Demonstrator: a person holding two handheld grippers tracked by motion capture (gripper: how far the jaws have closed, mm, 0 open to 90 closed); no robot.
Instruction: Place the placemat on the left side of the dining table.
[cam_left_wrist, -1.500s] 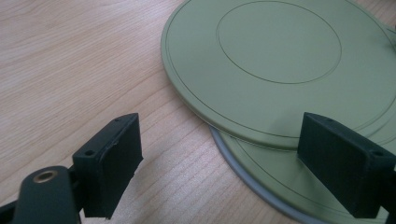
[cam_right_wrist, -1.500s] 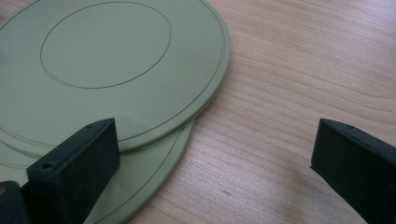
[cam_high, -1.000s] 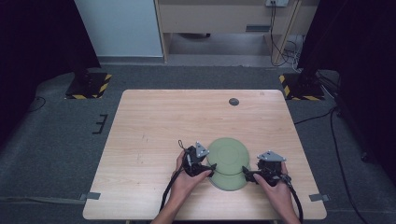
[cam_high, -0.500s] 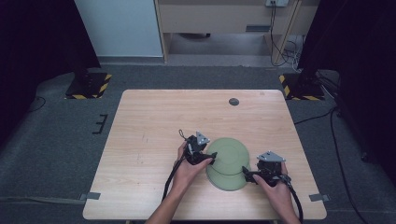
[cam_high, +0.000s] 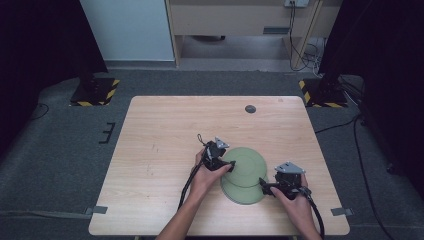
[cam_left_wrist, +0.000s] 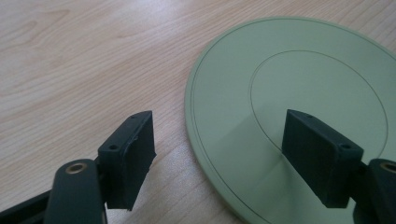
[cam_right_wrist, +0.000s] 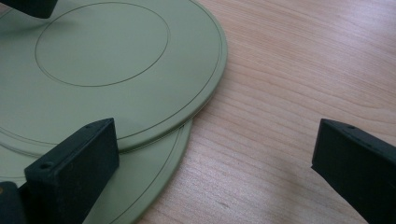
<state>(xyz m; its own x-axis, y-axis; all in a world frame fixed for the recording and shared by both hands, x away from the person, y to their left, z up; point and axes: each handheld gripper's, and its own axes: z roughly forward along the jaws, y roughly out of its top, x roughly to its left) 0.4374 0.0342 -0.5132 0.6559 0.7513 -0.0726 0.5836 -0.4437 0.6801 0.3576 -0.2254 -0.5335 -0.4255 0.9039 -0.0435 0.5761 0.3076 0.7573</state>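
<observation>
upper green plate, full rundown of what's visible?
The upper green plate is round, flat, matte pale green, plastic-looking, with a thin engraved ring around its centre and another near the rim. It lies flat on a second green plate, shifted away from the person so the lower one's near edge peeks out. The left gripper straddles its rim with open jaws, one over the plate, one over the table.

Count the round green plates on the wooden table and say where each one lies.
2: the upper round green plate rests on the lower round green plate, shifted so the lower rim shows. More could hide beneath.
</observation>
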